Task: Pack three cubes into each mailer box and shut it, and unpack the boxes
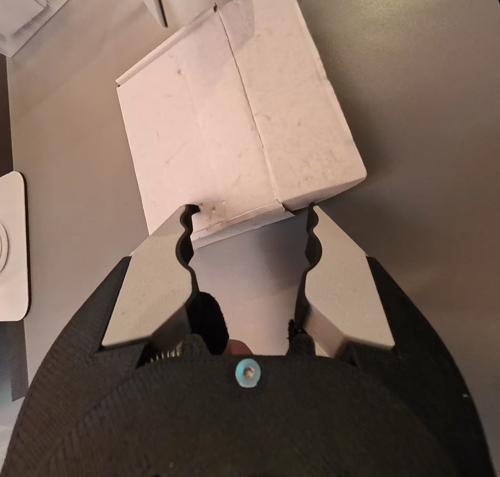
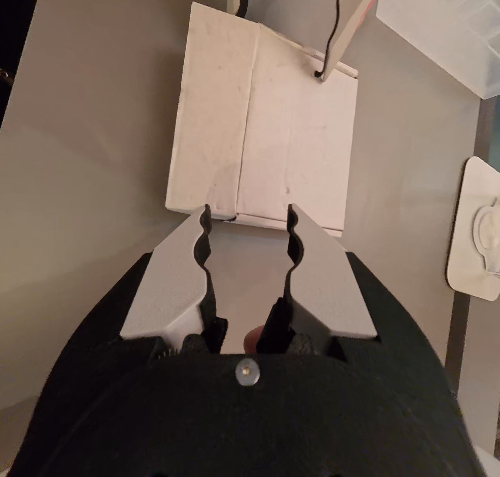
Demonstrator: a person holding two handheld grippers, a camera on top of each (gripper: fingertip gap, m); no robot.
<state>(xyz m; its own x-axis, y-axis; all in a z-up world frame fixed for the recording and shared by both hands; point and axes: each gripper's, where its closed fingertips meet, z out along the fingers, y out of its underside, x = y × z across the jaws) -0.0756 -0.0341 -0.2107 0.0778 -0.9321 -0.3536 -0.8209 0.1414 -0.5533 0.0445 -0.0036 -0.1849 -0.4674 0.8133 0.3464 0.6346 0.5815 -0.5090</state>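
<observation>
A shut white mailer box (image 1: 238, 117) lies on the grey table, scuffed, with a lid seam running along its length. My left gripper (image 1: 250, 209) is open and empty, its fingertips at the box's near edge. In the right wrist view the same box (image 2: 265, 139) lies straight ahead. My right gripper (image 2: 249, 209) is open and empty at its near edge, on the opposite end from the left. The left gripper's finger (image 2: 343, 31) shows at the box's far right corner. The right gripper's fingers (image 1: 159, 4) show beyond the box. No cubes are in sight.
Another white box (image 1: 24, 12) sits at the far left. A clear plastic bin (image 2: 446, 31) stands at the far right. A white square pad (image 2: 481, 234) with a round raised part lies near the table's edge; it also shows in the left wrist view (image 1: 10, 247).
</observation>
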